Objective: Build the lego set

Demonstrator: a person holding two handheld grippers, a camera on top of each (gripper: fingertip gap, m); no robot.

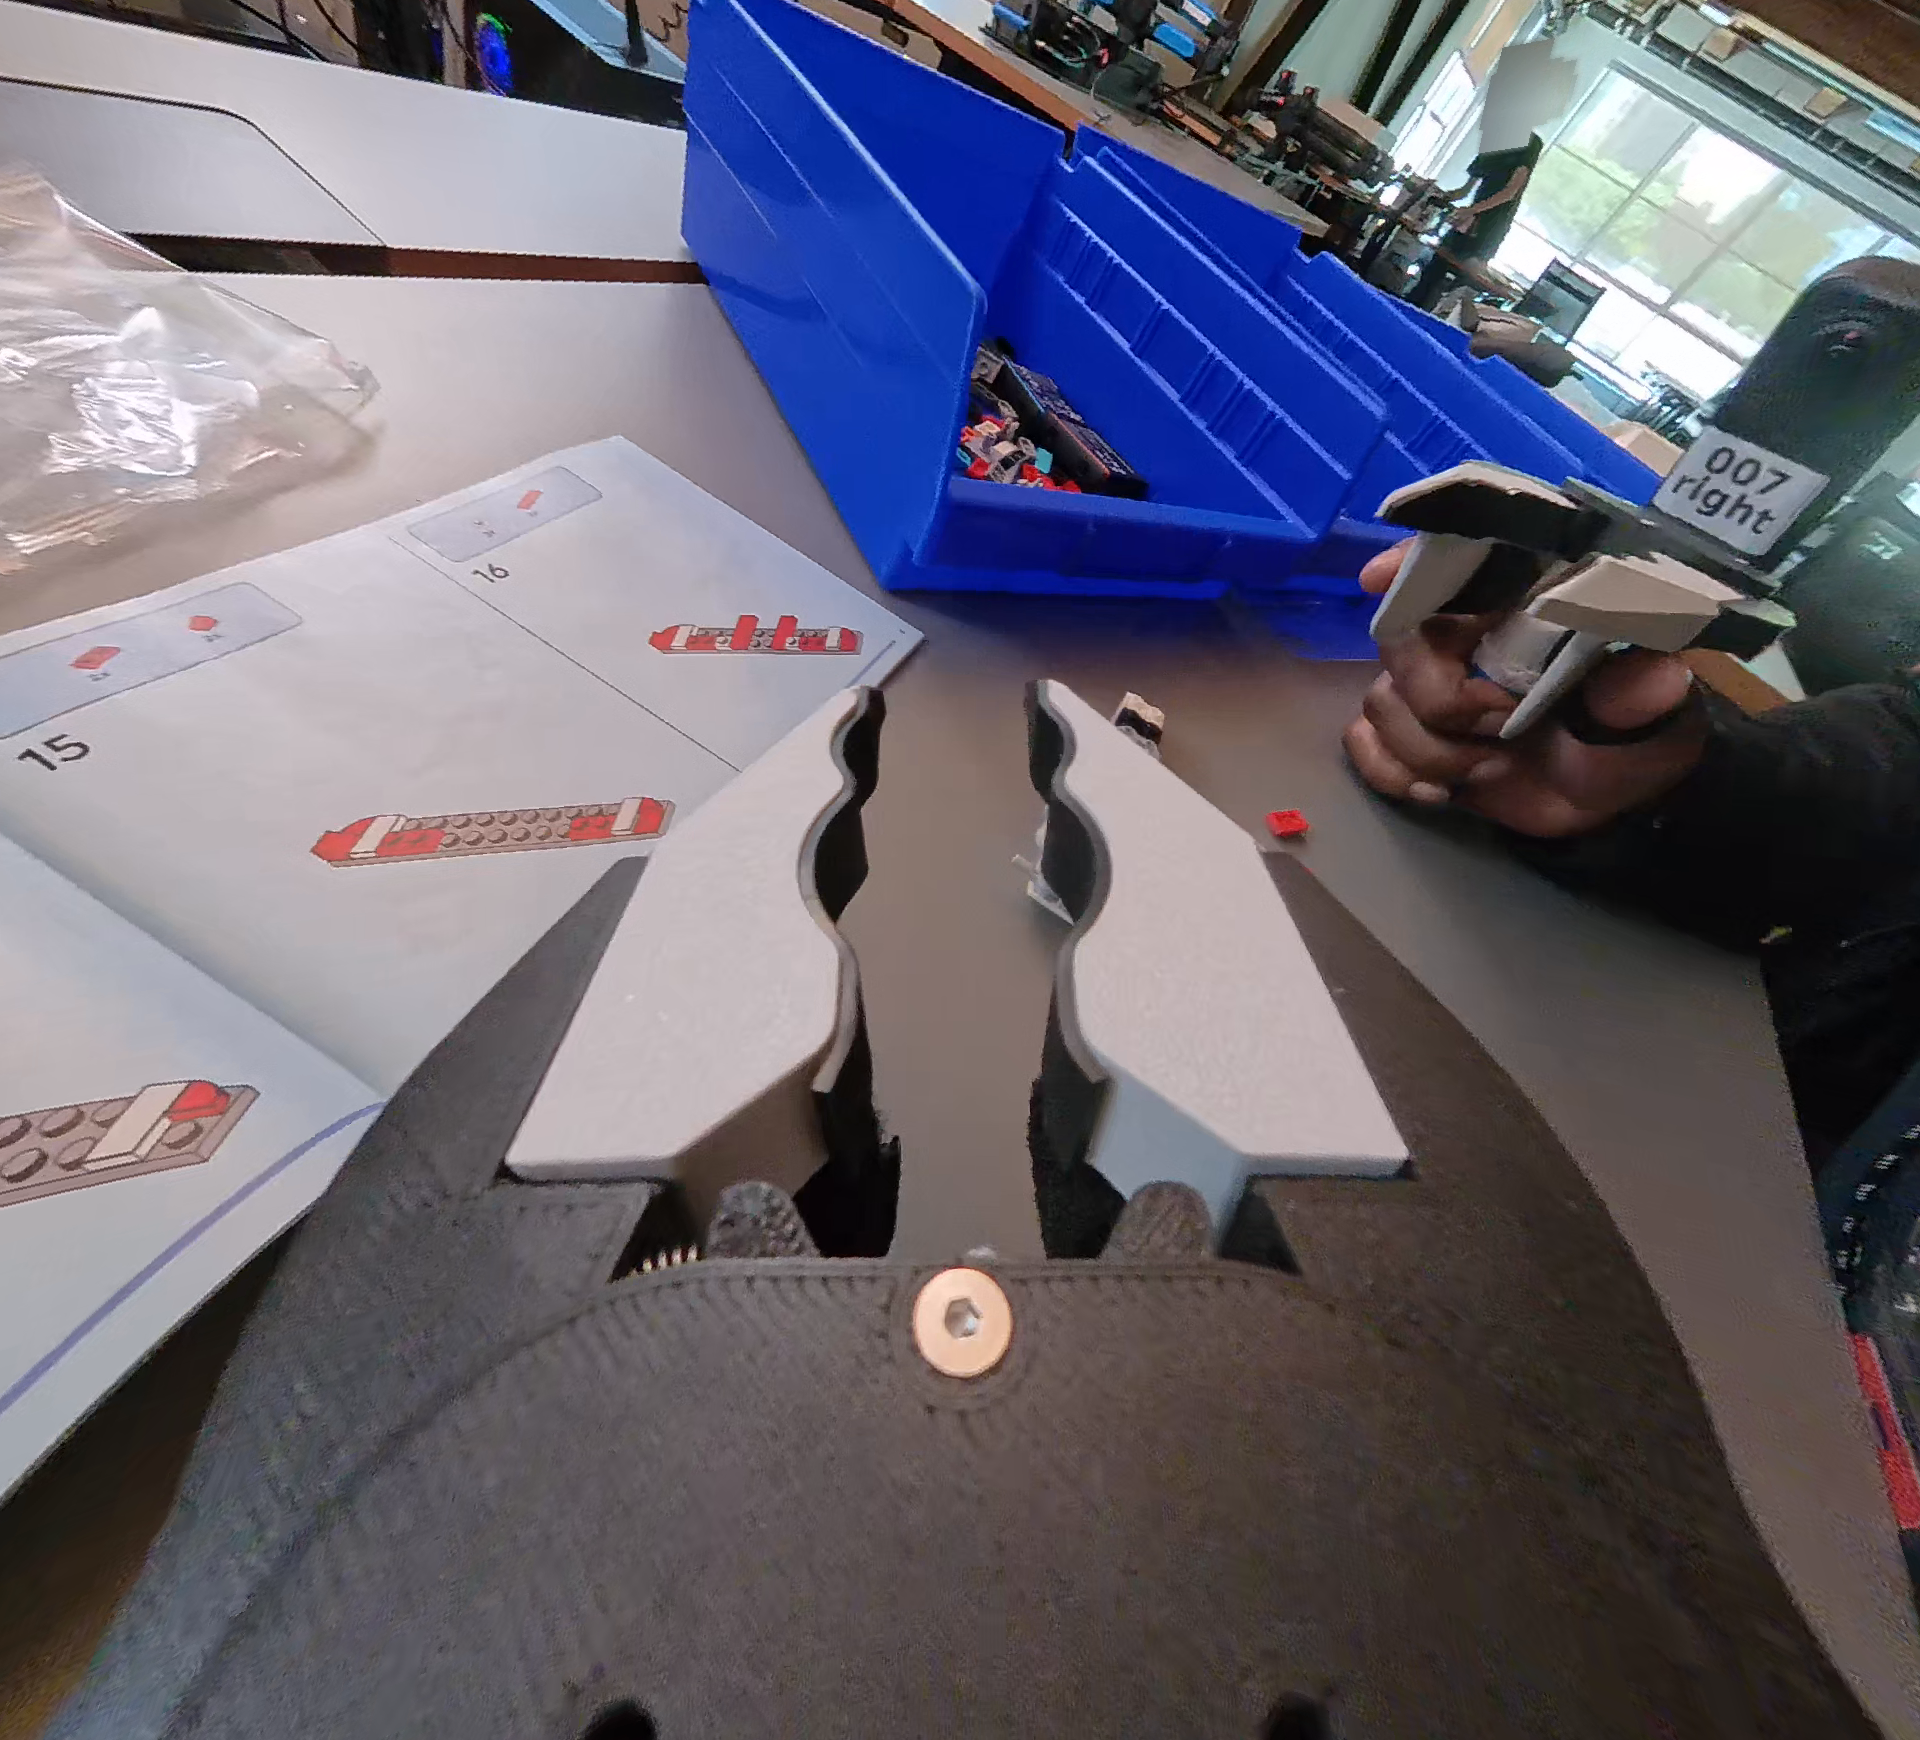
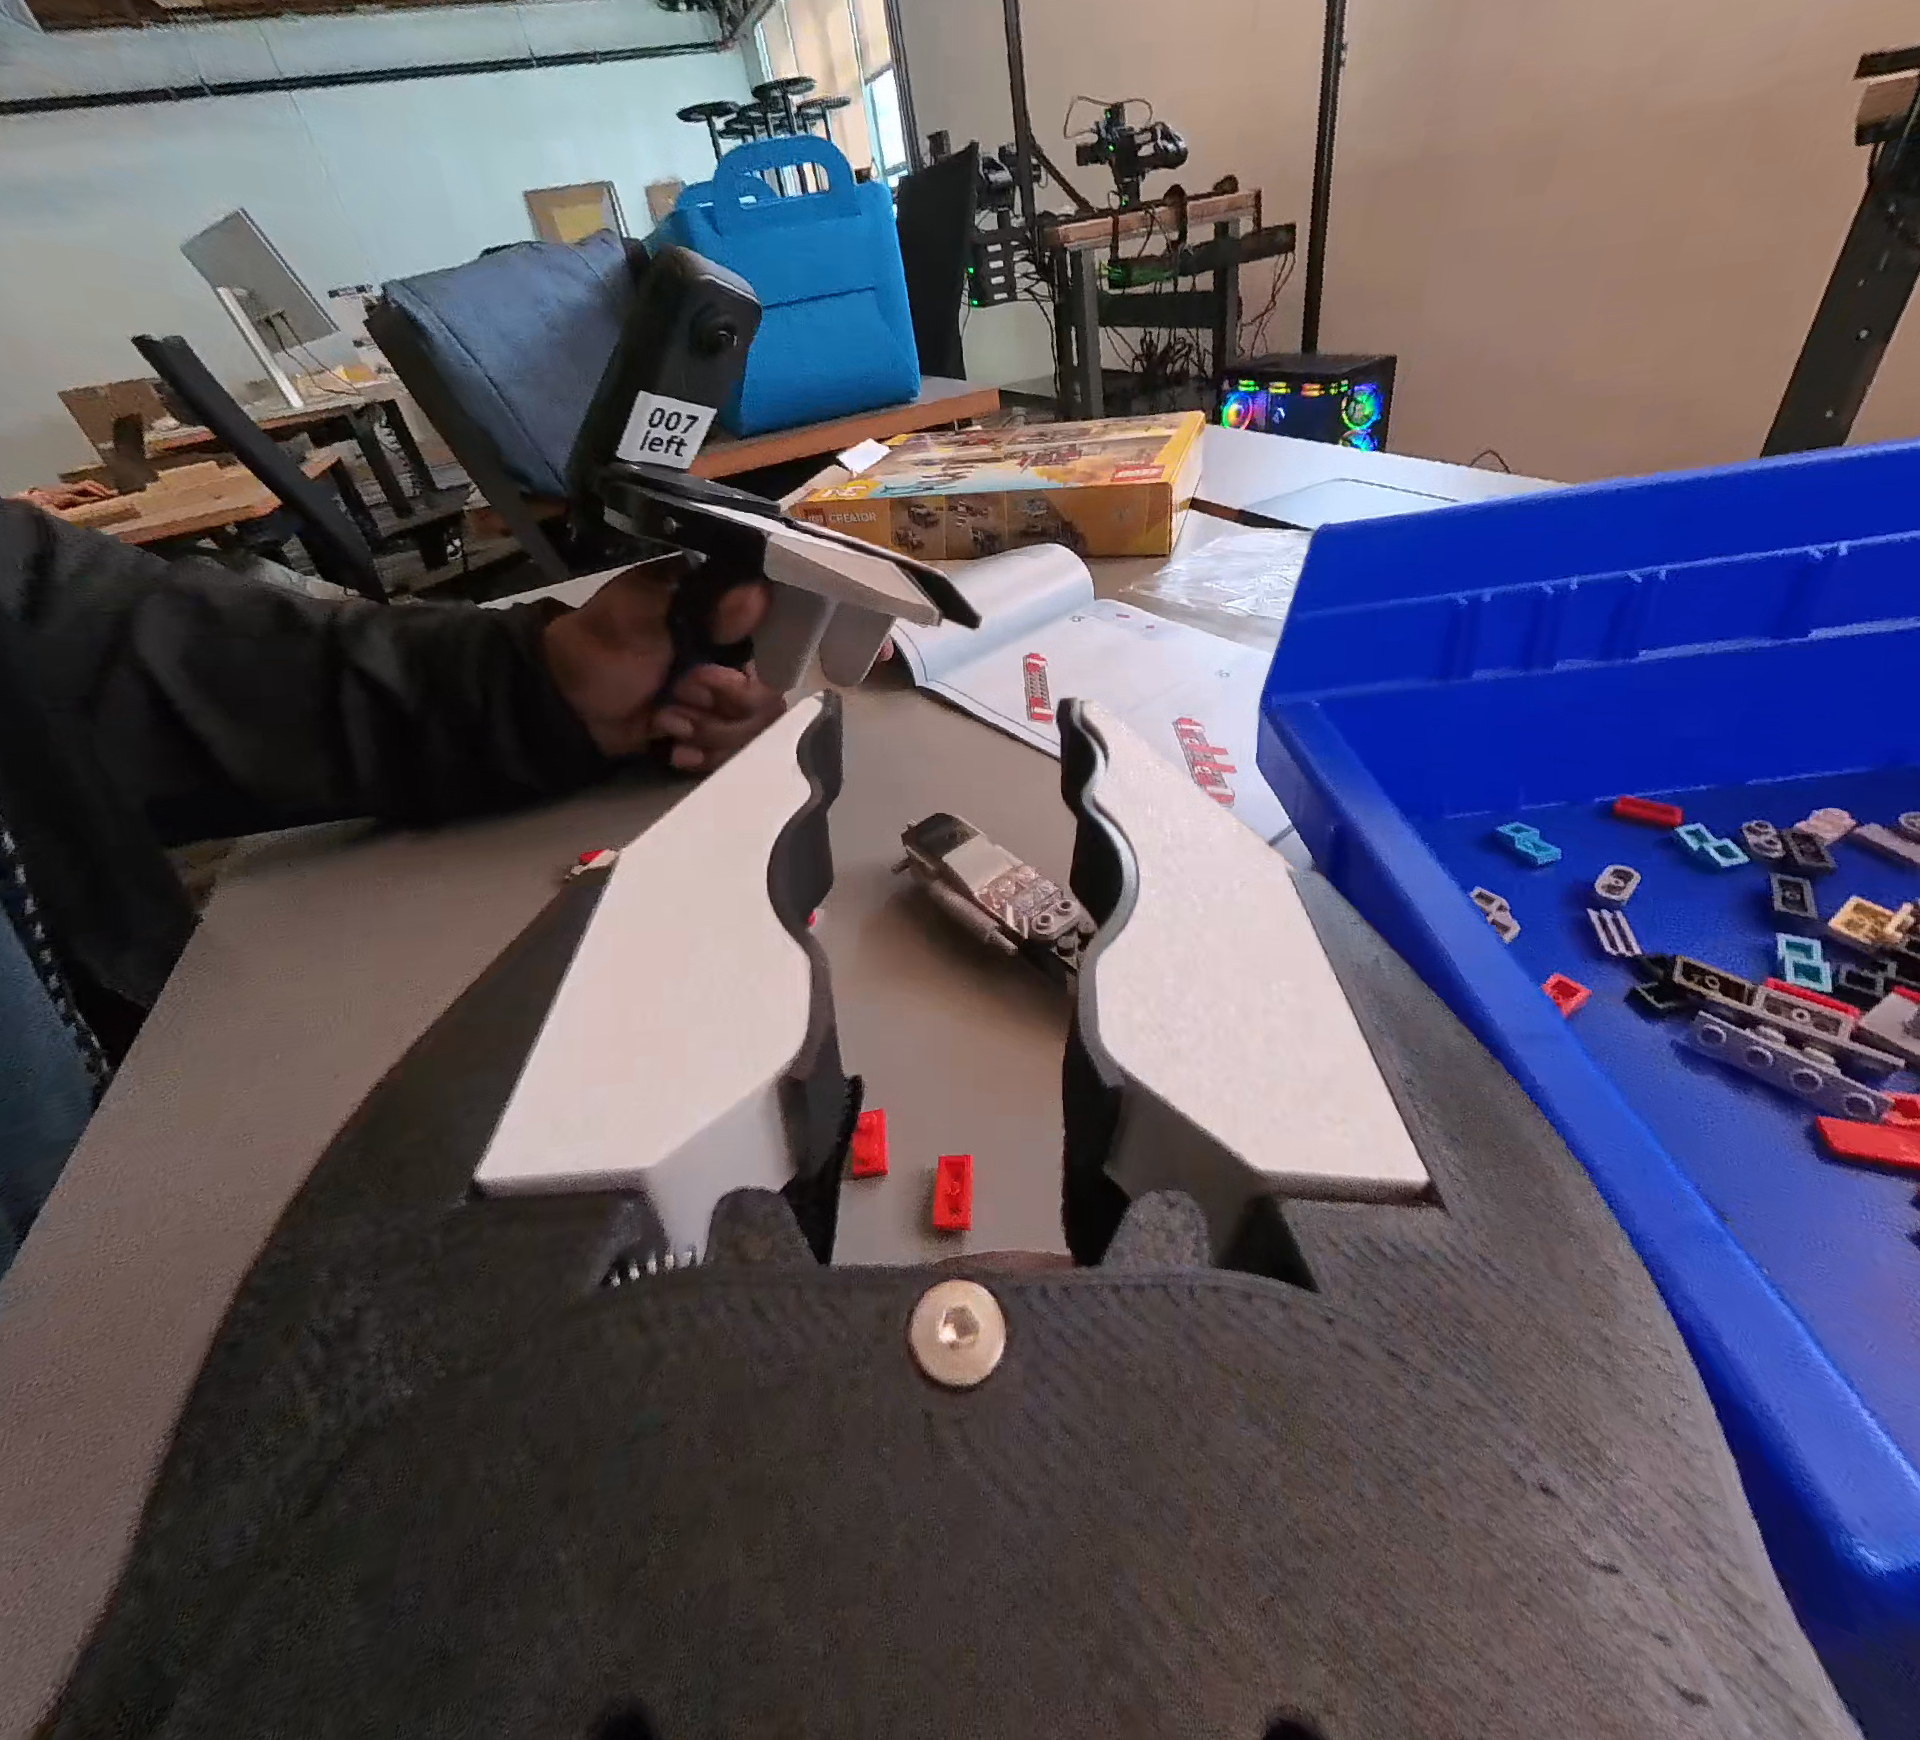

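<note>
Lego model [image 2: 997, 890] lies beside the blue bin [image 2: 1558, 1119]; both grippers' jaws are released; better to close squarely across its sides.

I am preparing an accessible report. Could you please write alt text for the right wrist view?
An open right hand-held gripper points over a grey table at a small grey lego assembly, with two red lego plates lying nearer the camera. A blue bin of loose pieces sits at right; the left hand-held gripper hovers beyond, near an instruction booklet.
</note>
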